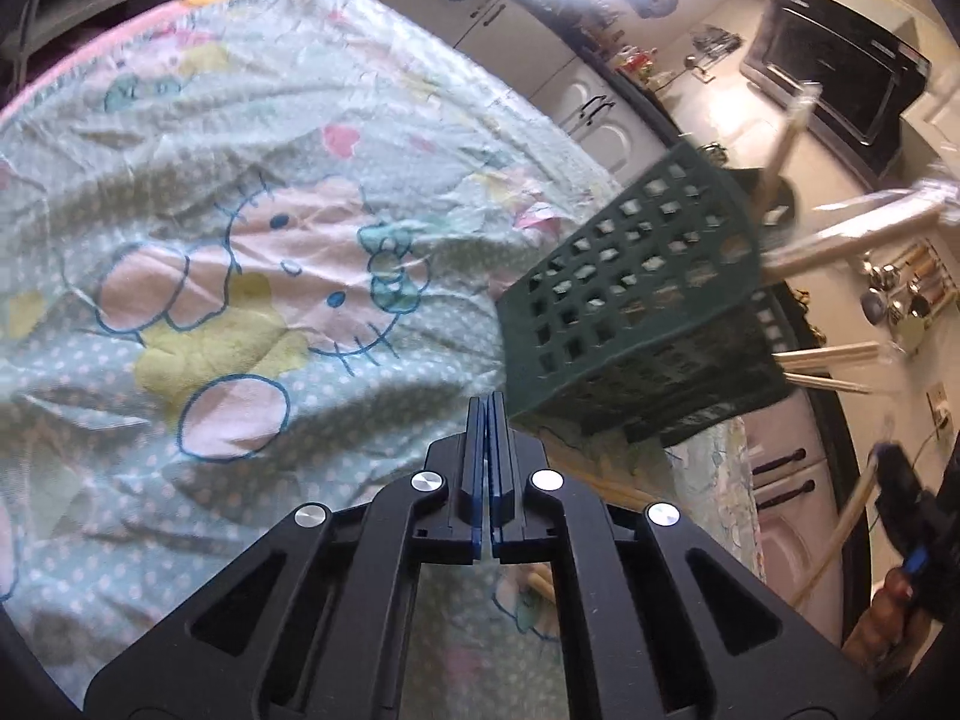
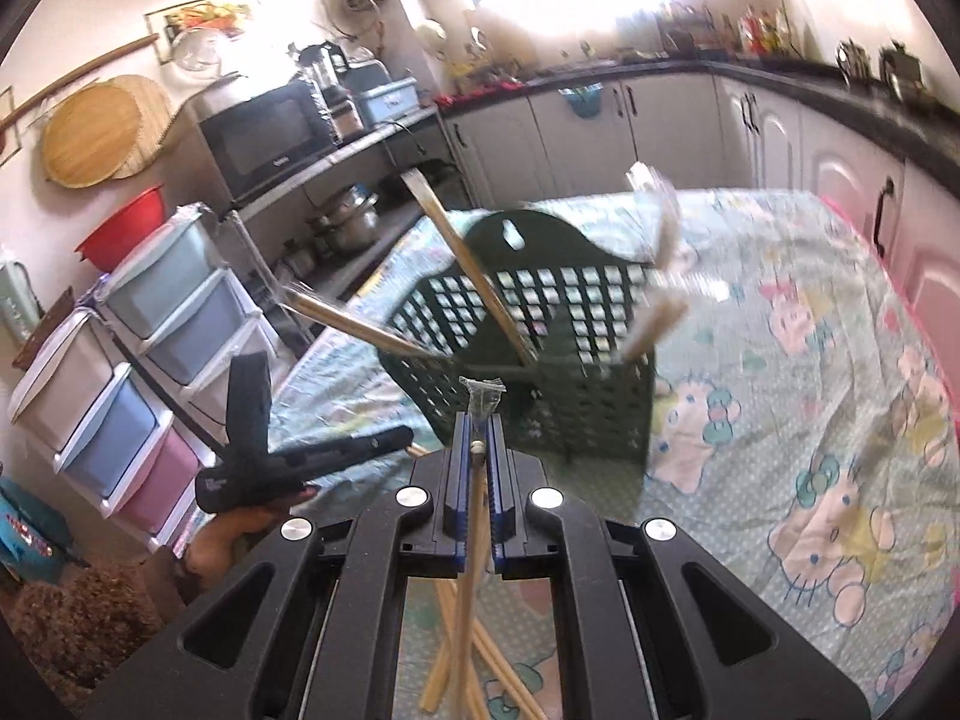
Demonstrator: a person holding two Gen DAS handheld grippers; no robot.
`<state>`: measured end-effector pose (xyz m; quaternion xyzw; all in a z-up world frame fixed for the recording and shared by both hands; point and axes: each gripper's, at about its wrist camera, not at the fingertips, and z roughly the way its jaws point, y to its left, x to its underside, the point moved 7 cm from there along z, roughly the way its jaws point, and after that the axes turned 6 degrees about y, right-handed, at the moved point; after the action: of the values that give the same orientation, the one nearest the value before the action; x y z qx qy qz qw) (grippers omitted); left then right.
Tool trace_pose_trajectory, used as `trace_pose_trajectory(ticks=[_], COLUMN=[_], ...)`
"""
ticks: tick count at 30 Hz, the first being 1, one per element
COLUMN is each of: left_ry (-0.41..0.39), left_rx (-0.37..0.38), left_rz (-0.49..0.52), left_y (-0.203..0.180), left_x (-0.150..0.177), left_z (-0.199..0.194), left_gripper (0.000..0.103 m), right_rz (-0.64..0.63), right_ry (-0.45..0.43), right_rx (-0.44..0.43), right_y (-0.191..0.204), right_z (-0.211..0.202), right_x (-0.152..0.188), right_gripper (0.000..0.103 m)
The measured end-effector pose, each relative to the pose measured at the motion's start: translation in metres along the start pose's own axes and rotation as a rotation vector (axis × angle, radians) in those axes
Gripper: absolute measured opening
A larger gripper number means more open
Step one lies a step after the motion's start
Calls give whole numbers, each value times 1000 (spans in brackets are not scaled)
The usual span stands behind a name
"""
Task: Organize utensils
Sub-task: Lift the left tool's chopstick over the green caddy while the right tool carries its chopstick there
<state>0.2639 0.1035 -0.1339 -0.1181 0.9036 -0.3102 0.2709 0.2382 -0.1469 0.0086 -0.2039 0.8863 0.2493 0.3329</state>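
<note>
Wrapped chopsticks (image 2: 474, 540) clamped in right gripper (image 2: 477, 450), just short of green basket (image 2: 540, 372)
Long axis upright; basket straight ahead at table (image 2: 810, 360) edge; left gripper (image 1: 487, 420) clenched empty, nearby

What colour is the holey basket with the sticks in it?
Dark green. The plastic lattice basket shows best in the left wrist view.

Dark green perforated basket (image 2: 564, 354) stands on the bedsheet, wrapped wooden chopsticks (image 2: 474, 276) leaning inside.
</note>
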Motion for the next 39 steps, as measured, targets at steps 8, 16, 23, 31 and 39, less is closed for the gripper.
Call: trace_pose_trajectory(ticks=[8, 16, 23, 31, 39], left_ry=[-65, -135, -159, -187, -262], left_rx=[65, 189, 256, 314, 333], left_rz=[93, 226, 322, 386, 432], left_y=[-41, -119, -177, -220, -254], left_x=[1, -9, -17, -31, -57], left_z=[-56, -107, -129, -148, -171], left_gripper=[0, 0, 0, 0, 0], right_rz=[-82, -110, -119, -129, -118], right_ry=[-92, -167, -227, -275, -337], right_rx=[9, 25, 32, 31, 37], right_y=[18, 25, 28, 30, 26], right_z=[-27, -52, -71, -84, -99], right_x=[-28, -49, -65, -80, -100], right_gripper=[6, 6, 6, 6, 6])
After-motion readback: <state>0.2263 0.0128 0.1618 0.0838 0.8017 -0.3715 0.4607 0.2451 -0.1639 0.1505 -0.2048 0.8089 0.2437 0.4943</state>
